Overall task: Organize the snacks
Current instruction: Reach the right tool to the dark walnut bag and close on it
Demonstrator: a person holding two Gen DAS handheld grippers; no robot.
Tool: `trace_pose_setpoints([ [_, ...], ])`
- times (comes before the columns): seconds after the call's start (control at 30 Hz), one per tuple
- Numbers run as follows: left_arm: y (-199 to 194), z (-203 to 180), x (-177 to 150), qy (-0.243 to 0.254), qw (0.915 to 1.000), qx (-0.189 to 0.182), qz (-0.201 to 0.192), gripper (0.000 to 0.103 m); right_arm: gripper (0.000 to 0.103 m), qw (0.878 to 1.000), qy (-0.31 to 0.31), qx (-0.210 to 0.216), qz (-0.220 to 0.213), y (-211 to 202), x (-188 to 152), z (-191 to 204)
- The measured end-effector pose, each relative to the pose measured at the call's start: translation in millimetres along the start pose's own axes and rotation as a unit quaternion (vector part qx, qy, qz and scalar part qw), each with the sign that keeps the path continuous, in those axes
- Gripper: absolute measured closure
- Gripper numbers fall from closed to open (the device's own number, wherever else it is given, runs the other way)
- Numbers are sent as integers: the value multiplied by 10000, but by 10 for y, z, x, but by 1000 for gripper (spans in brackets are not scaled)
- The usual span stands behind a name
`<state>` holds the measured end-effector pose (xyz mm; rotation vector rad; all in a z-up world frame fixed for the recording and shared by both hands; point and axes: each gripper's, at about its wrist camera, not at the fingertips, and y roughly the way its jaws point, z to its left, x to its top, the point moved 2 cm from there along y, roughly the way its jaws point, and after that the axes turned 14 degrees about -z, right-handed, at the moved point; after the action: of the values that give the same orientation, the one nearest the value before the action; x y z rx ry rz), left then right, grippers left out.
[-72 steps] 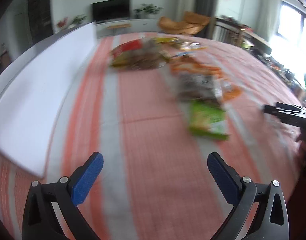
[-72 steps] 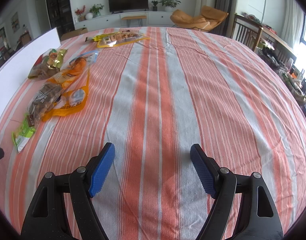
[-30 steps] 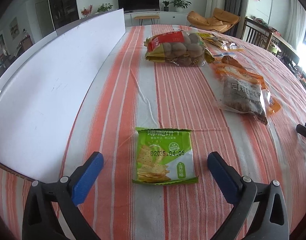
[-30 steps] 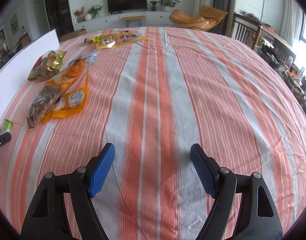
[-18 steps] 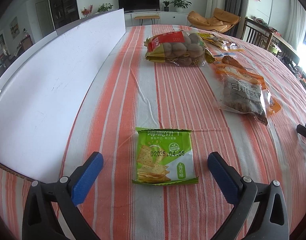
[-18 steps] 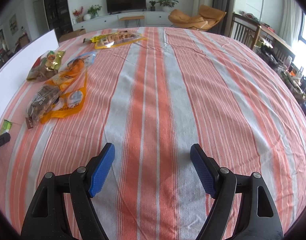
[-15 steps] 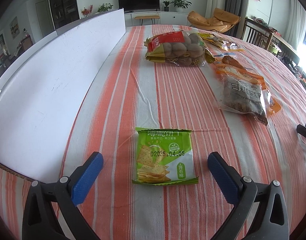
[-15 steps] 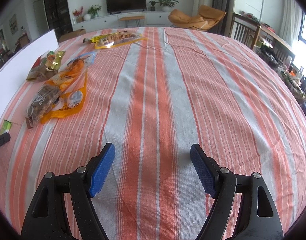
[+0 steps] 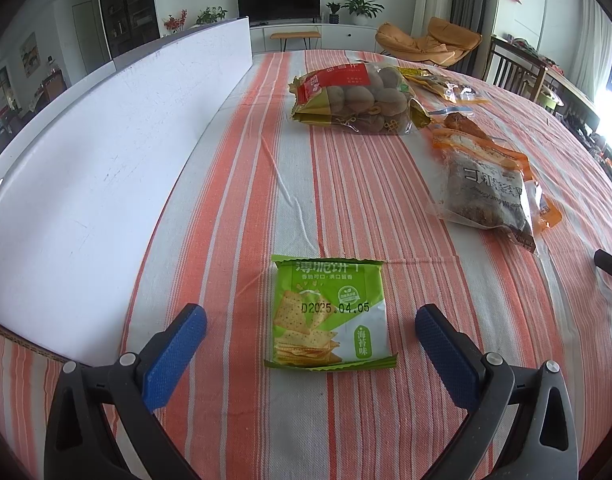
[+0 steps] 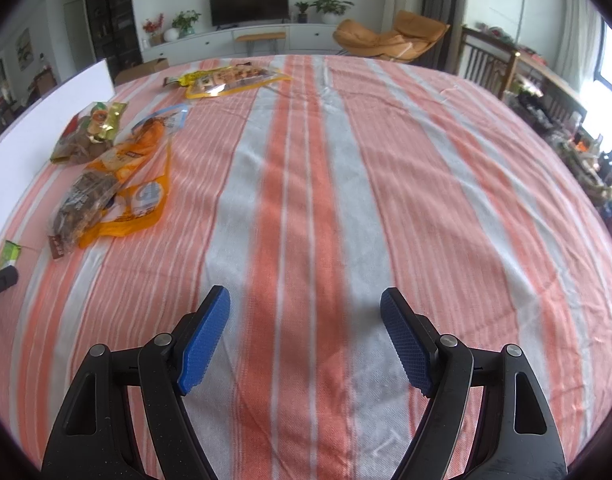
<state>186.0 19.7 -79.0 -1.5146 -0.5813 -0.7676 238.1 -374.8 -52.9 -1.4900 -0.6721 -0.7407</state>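
1 cracker packet (image 9: 330, 314); 2 wide-spread claws (image 9: 311, 338)

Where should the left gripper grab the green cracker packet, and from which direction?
By its two long side edges, coming straight down from above. The green cracker packet lies flat on the striped tablecloth, square to the left gripper, whose open jaws already stand either side of it and look wider than the packet. It is thin, so the fingertips probably need to press into the cloth to catch the edges.
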Motion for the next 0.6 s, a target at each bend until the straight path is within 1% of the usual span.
trace_pose_setpoints([
  [0.07,3,-4,5,-2,10000,-1,-1,0,23,9994,-271,-227,18,-32,37,108],
  [0.1,4,-5,6,-1,10000,-1,-2,0,23,9991,-362,-213,-31,-75,81,198],
  [0.13,1,2,-1,-1,10000,1,0,0,23,9992,-377,-30,-131,-153,154,342],
  [0.2,2,1,-1,0,10000,0,0,0,23,9981,-298,488,-234,-279,322,682],
  [0.23,3,0,2,-1,10000,-1,0,0,23,9967,-247,748,-189,-297,415,878],
  [0.27,4,0,2,-3,10000,-3,0,0,23,9949,-173,992,-56,-271,503,1072],
  [0.33,3,0,-1,0,10000,1,0,0,23,9921,15,1226,280,-122,634,1381],
  [0.37,5,-1,1,-1,10000,1,-1,0,23,9921,124,1157,473,13,689,1514],
  [0.4,5,-1,0,0,10000,1,0,0,23,9931,236,938,669,165,724,1603],
  [0.5,7,-2,1,-1,10000,1,-1,0,22,9930,514,427,975,478,752,1733],
  [0.53,7,-2,0,0,10000,0,0,0,21,9931,462,232,1055,572,757,1806],
  [0.57,10,-5,4,0,10000,0,0,0,21,9941,330,36,1035,609,772,1865],
  [0.6,7,-1,4,-2,10000,1,-1,0,23,9949,166,-31,993,641,794,1938],
])
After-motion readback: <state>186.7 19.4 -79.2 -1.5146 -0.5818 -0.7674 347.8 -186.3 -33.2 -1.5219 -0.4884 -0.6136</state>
